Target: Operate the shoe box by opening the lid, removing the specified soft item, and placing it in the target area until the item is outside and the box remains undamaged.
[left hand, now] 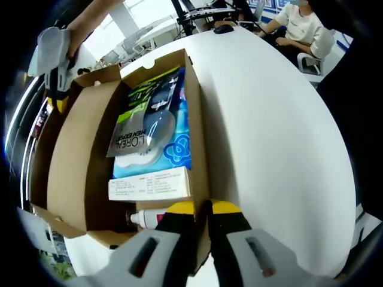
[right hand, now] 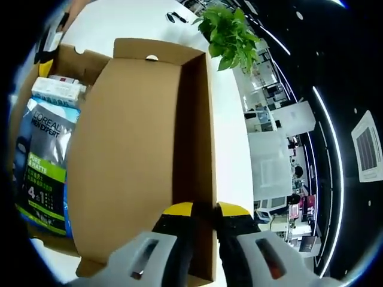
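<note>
Both hand-held grippers clamped on shoe box [left hand: 72, 179] walls, left [left hand: 202, 209], right [right hand: 203, 210]; bottle [left hand: 143, 219] half hidden.

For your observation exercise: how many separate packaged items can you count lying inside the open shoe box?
4: a grey-green L'Oreal pouch on top, a blue pack beneath it, a white carton next to them, and a small tube at the box's end. More may lie hidden underneath.
</note>
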